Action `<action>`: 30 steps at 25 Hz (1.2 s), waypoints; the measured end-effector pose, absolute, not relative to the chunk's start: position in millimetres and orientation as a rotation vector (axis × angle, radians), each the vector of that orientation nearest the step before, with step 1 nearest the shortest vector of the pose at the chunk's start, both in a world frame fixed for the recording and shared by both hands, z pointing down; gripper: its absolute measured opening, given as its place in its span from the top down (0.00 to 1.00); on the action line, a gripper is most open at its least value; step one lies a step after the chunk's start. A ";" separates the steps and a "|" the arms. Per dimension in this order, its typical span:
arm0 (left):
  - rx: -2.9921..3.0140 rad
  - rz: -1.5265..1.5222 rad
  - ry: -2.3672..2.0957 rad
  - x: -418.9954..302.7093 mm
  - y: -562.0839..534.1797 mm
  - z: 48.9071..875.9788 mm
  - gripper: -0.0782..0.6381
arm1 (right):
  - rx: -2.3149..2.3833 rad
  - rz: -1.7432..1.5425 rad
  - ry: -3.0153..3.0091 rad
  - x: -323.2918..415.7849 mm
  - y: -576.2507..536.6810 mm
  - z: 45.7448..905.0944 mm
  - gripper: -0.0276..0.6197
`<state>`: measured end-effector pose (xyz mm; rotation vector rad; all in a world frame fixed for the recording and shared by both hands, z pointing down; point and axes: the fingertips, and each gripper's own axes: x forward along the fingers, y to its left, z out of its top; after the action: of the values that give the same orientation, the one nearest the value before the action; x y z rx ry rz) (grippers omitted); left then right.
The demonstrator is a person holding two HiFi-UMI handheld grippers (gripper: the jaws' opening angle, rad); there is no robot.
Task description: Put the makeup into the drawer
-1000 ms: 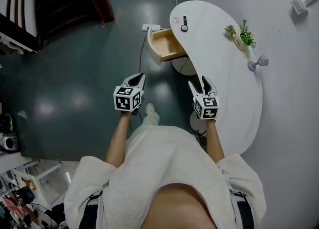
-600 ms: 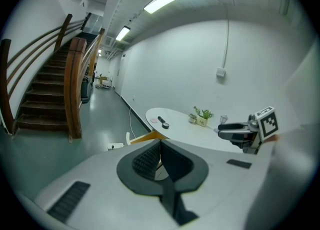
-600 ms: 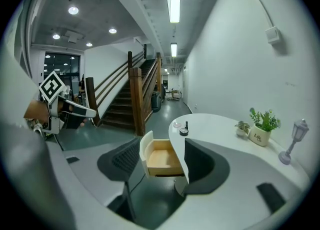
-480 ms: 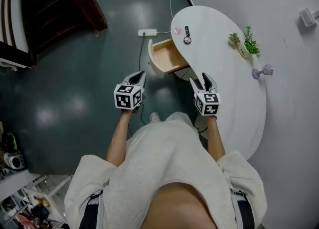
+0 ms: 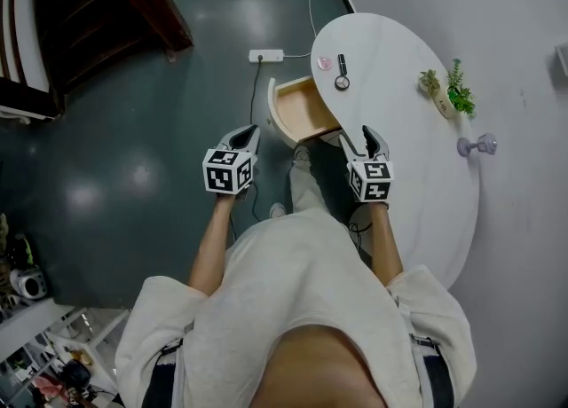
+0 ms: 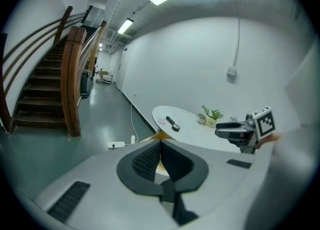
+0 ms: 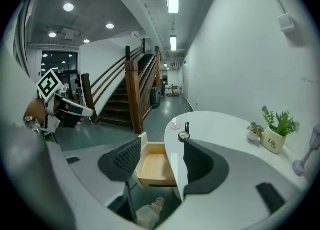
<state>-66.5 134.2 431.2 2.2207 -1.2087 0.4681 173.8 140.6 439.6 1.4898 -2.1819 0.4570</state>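
The makeup lies at the far end of the white oval table [image 5: 417, 167]: a pink disc [image 5: 324, 62], a black tube [image 5: 343, 62] and a round compact [image 5: 342, 83]. The right gripper view shows the compact [image 7: 184, 135] and tube [image 7: 187, 126] too. The wooden drawer [image 5: 297, 112] stands pulled out at the table's left edge, and what shows of its inside [image 7: 156, 166] is bare. My right gripper [image 5: 364, 142] hovers at the table's edge short of the drawer. Its jaws are closing with nothing between them. My left gripper [image 5: 240, 138] hangs over the floor, shut and empty.
A potted plant [image 5: 453, 91] and a purple glass [image 5: 477, 144] stand along the table's far side by the white wall. A power strip [image 5: 266, 55] with a cable lies on the dark floor. A wooden staircase [image 6: 45, 89] rises at left. The person's leg [image 5: 302, 189] is below the drawer.
The person has walked toward the table's far end, so the drawer and makeup now sit closer to both grippers. A leg has stepped forward under the drawer.
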 end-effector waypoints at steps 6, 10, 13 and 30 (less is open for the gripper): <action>2.182 0.478 -1.255 -60.7 79.3 430.9 0.88 | 1.418 0.465 -2.199 177.3 78.7 451.3 0.56; 2.153 0.486 -1.276 -48.4 40.2 432.0 0.87 | 1.374 0.475 -2.202 186.3 37.1 458.8 0.56; 2.133 0.491 -1.292 -38.3 14.7 434.2 0.87 | 1.334 0.487 -2.201 193.2 10.2 467.2 0.56; 2.062 0.526 -1.305 -21.1 -46.0 453.6 0.88 | 1.126 0.659 -2.058 196.7 -45.2 552.0 0.58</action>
<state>-21.1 -46.0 453.6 2.0623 -1.3052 0.5256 196.7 -45.2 552.0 1.1257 -2.0582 0.6585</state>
